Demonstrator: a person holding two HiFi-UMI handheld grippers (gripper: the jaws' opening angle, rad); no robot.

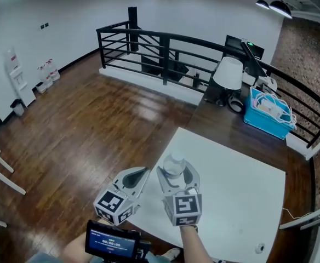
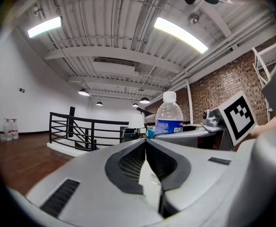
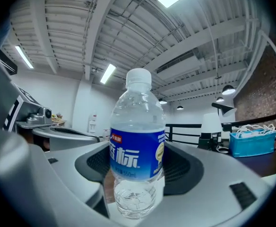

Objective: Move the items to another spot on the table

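While right gripper [image 1: 176,173] clamps water bottle [image 3: 137,145] upright at left edge of white table [image 1: 231,201], left gripper [image 2: 146,144] sits just beside, jaws pressed together, nothing between.

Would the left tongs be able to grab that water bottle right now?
Probably not: the water bottle sits clamped in the right tongs, and the left tongs are shut.

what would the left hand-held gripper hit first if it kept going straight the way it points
Nothing close: the left hand-held gripper aims level over the white table, left of the bottle. Far ahead stands the lamp, though depth is unclear.
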